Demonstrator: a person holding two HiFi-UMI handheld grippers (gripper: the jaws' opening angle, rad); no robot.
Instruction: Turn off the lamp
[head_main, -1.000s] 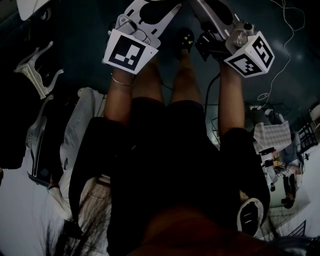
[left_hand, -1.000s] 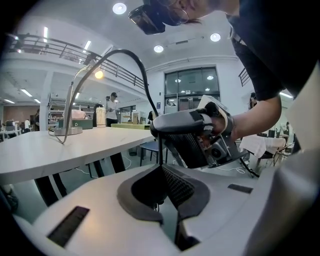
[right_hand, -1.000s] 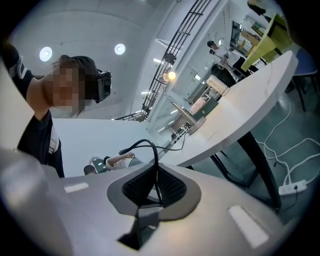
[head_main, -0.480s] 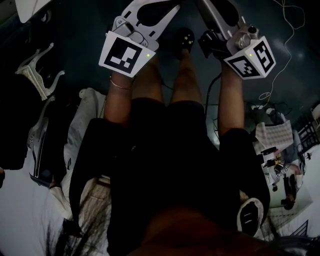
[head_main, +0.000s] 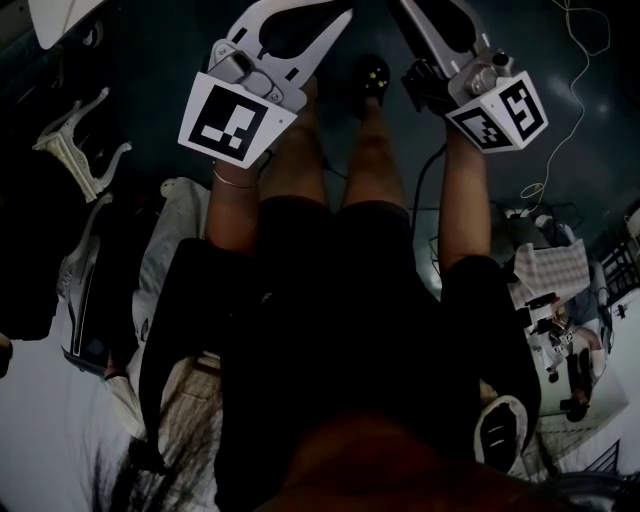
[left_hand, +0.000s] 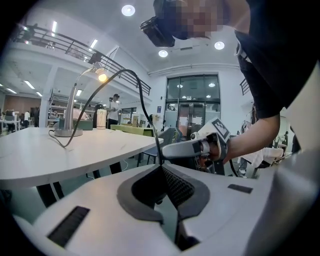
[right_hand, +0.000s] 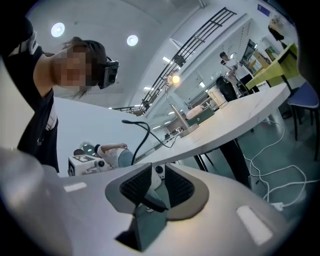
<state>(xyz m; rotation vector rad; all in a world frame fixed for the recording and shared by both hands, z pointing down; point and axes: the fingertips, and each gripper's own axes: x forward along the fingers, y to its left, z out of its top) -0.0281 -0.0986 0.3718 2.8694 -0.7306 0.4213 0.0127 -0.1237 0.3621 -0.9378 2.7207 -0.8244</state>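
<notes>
White table (left_hand: 45, 155) at the left of the left gripper view carried the lamp (left_hand: 74, 107), its bulb glowing, well apart from both tools. The left gripper (left_hand: 161, 168) had its jaws pressed together at the tips, holding nothing. The right gripper (right_hand: 157, 172) had its jaws slightly spread and empty, with the lamp beyond at upper centre.

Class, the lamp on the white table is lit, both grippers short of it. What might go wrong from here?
1. No switch shows on the lamp, so a press may land on the wrong spot.
2. Its cord trails loose across the table and could be snagged.
3. The lamp is tall and thin-stemmed; a hard push might tip it.
</notes>
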